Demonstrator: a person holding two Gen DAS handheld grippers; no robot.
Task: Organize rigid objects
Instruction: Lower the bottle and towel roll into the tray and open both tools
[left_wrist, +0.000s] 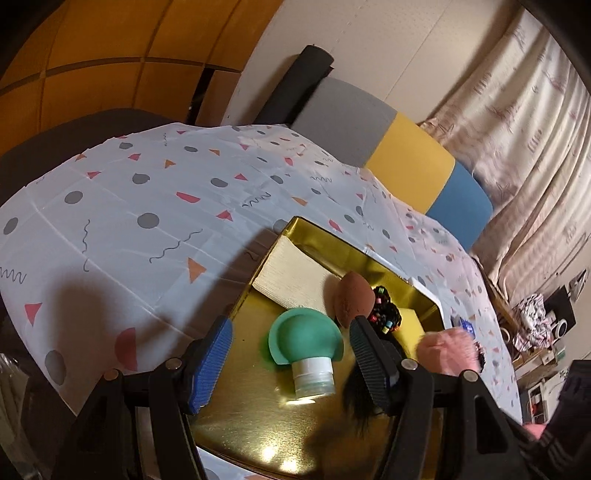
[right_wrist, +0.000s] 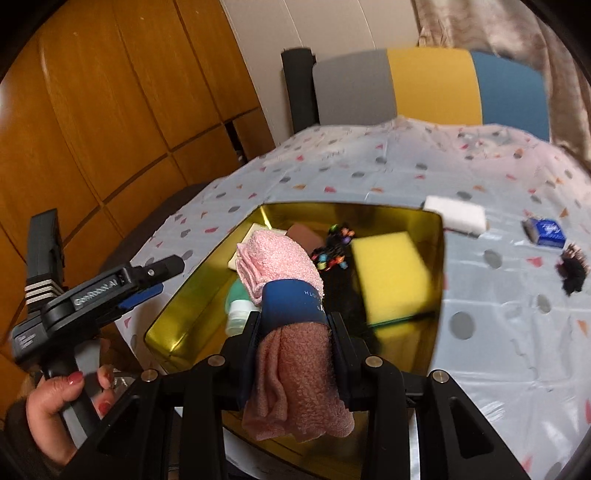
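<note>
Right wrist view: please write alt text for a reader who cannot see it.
The right tongs grip a rolled pink towel with a blue band over a gold metal tin that holds a yellow sponge and a beaded black hair tie. On the patterned tablecloth beyond lie a white block and a small blue packet.

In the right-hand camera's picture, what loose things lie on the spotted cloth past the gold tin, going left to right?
White sponge block → small blue packet → black fuzzy tuft.

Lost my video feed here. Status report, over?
Left gripper open above the gold tin. Right gripper shut on pink towel over the tin. White sponge, blue packet outside.
</note>
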